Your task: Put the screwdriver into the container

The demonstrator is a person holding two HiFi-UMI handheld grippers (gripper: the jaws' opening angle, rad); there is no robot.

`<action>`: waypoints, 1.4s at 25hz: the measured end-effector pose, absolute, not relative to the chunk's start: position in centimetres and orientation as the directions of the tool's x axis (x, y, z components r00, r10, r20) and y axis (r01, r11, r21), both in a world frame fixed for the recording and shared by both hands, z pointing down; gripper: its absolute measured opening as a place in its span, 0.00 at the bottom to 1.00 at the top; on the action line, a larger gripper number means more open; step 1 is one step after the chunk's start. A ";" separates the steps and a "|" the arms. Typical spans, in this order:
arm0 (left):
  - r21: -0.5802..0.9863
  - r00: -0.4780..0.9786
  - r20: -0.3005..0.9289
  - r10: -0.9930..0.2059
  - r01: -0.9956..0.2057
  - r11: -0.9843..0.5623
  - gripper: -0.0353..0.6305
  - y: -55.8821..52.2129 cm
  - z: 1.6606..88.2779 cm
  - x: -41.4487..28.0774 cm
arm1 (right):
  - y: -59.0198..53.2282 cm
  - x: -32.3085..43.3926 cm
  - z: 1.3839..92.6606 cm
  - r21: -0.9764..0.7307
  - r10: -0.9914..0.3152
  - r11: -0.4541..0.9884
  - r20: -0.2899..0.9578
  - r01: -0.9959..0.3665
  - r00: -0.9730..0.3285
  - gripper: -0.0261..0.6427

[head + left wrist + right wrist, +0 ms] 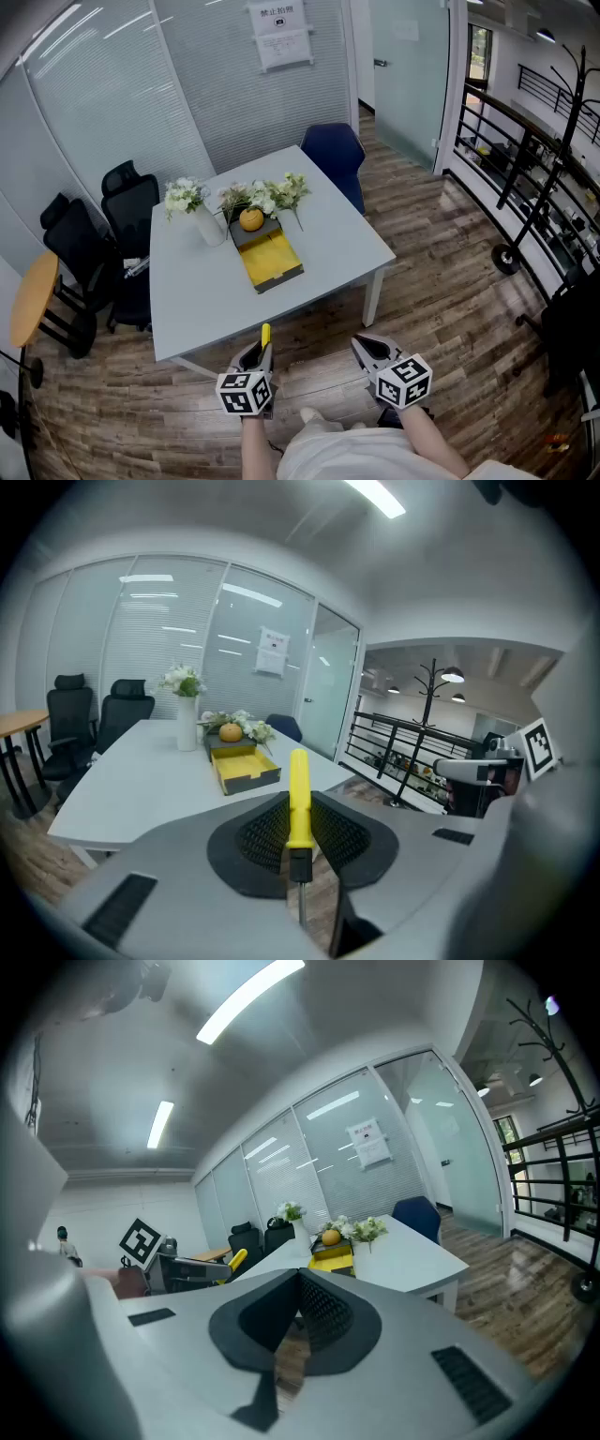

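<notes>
Both claws sit at the bottom centre of the head view, short of the table (337, 234). Of the two, the left gripper (257, 360) is clamped on the screwdriver (265, 335), with its yellow handle poking forward past the jaw tips and its metal shaft pointing back toward the person, probably so the handle goes in first. Beside it, the right gripper (368, 349) has its jaws pressed together on nothing, likely kept aside as a spare. In mid-frame, the yellow-lined container (272, 264) lies on the tabletop below an orange (250, 219) and flowers (272, 195), well apart from the tool; the carry is not yet done.
</notes>
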State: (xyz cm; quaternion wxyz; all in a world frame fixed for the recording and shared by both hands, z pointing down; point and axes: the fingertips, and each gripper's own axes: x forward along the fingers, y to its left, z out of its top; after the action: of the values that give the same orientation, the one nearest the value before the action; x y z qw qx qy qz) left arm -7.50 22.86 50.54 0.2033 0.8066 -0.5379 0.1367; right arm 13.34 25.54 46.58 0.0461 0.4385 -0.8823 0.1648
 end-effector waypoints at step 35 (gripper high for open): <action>0.266 0.371 0.468 -0.802 -0.925 -0.272 0.16 3.8 54.1 -10.7 | 4.2 10.5 50.8 -0.273 -0.735 0.535 0.317 -0.800 -0.599 0.06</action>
State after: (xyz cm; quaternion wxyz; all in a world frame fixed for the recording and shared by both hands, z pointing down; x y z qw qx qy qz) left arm -10.66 3.80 54.07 0.2530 0.7883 -0.5477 0.1209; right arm 10.50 4.18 50.78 0.0819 0.4400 -0.8721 0.1978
